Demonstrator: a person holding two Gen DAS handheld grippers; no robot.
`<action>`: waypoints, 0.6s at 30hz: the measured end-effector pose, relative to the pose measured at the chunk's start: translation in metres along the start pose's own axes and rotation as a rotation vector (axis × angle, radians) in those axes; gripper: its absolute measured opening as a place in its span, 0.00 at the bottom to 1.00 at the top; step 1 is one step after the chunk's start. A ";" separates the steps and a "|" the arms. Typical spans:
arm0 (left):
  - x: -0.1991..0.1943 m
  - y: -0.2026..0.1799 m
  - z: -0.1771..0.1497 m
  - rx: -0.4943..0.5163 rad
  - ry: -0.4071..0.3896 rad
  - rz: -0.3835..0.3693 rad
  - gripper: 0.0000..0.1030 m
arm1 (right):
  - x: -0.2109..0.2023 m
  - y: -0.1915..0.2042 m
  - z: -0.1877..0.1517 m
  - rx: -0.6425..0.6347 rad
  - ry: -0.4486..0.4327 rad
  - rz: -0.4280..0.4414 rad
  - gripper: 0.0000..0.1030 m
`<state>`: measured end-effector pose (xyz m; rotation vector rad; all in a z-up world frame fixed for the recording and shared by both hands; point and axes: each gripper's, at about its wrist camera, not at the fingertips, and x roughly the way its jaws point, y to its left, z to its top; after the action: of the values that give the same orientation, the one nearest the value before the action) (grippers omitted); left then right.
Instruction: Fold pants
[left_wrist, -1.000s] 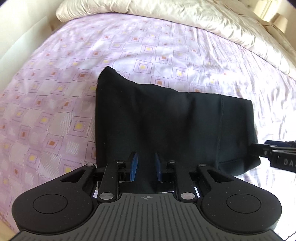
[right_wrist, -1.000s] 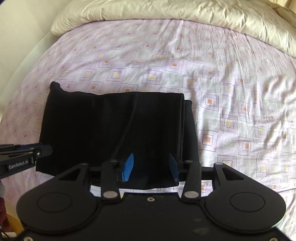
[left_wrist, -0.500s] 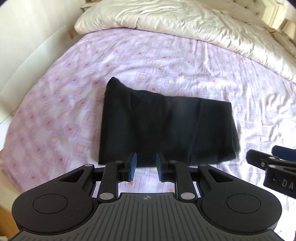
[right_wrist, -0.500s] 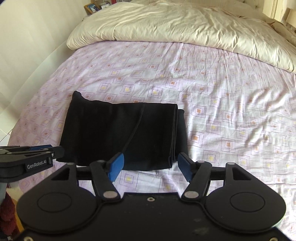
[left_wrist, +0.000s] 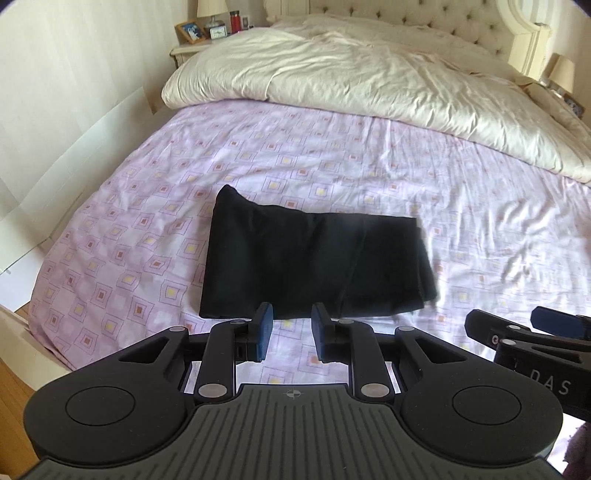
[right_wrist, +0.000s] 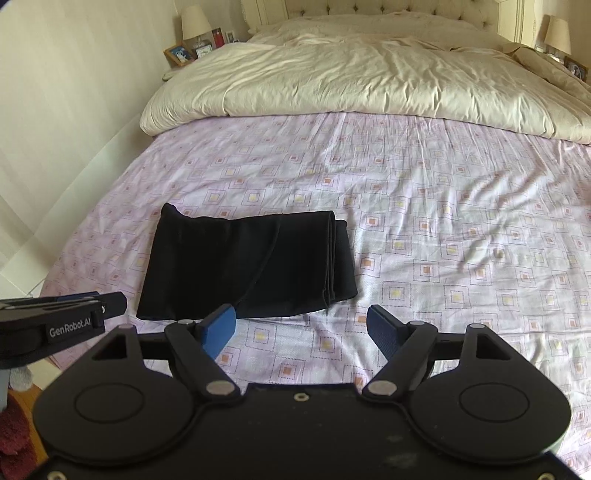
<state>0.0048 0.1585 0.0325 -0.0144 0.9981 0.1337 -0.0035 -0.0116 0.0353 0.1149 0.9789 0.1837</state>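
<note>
You've got plain black pants (left_wrist: 314, 258) lying on a pale lilac sheet (left_wrist: 332, 155) printed with little nested squares, yellow or rusty-orange in the middle. The duvet (left_wrist: 369, 81) is cream, and both black claws, left (left_wrist: 289, 336) and right (right_wrist: 302, 330), have blue pads (right_wrist: 219, 326).

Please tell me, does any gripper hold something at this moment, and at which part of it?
Nothing is held. The left gripper has a narrow empty gap; the right gripper is opening, with nothing between its jaws. The folded black pants lie free on the bed sheet.
</note>
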 end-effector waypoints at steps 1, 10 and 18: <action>-0.003 -0.002 -0.002 0.002 -0.004 0.001 0.22 | -0.005 -0.001 -0.002 0.001 -0.007 0.001 0.79; -0.021 -0.008 -0.023 0.000 -0.011 -0.003 0.22 | -0.032 -0.001 -0.018 -0.015 -0.048 0.002 0.79; -0.026 -0.009 -0.039 -0.021 0.002 -0.024 0.22 | -0.046 -0.001 -0.035 -0.041 -0.054 0.007 0.79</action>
<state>-0.0408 0.1439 0.0331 -0.0460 0.9977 0.1224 -0.0575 -0.0212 0.0526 0.0856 0.9207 0.2061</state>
